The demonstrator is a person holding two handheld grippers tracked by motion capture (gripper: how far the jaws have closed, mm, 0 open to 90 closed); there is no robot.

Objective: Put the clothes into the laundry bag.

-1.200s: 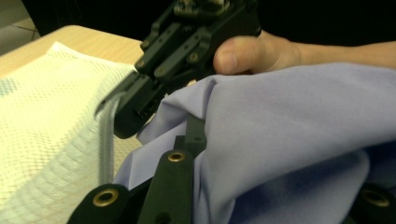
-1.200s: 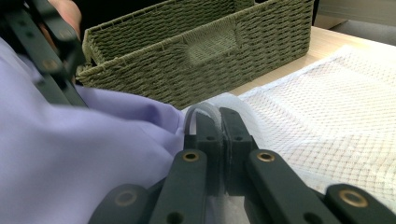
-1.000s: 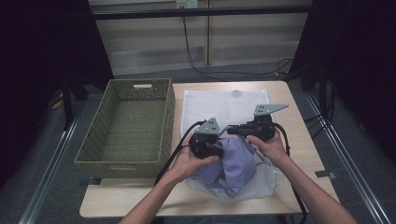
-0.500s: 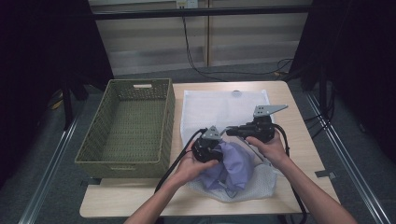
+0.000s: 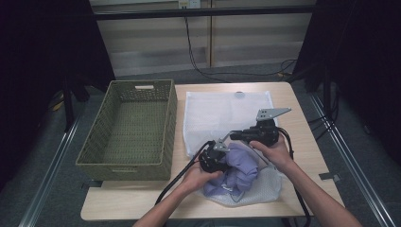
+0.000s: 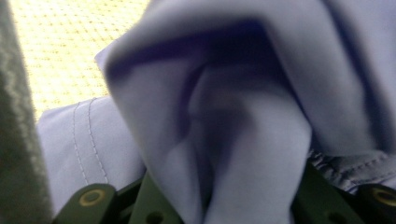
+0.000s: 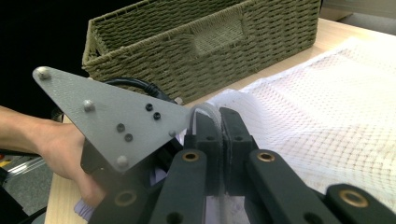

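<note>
Nearest, at six o'clock on the table: lavender garment (image 5: 241, 172) bunched half inside a mesh laundry bag (image 5: 265, 187). Left gripper (image 5: 218, 153) loosening, jaws just opening around a cloth fold. Right gripper (image 7: 218, 128) pinched shut on the bag's edge. Farther, at ten o'clock: empty wicker basket (image 5: 130, 130).

Overhead light falling evenly on table (image 5: 302, 99); surroundings staying dark; lilac cloth (image 6: 243, 116) blurring close to lens.

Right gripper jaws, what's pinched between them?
In the right gripper view, the right gripper is shut on the white edge of the mesh bag. Nothing else sits between the jaws.
</note>
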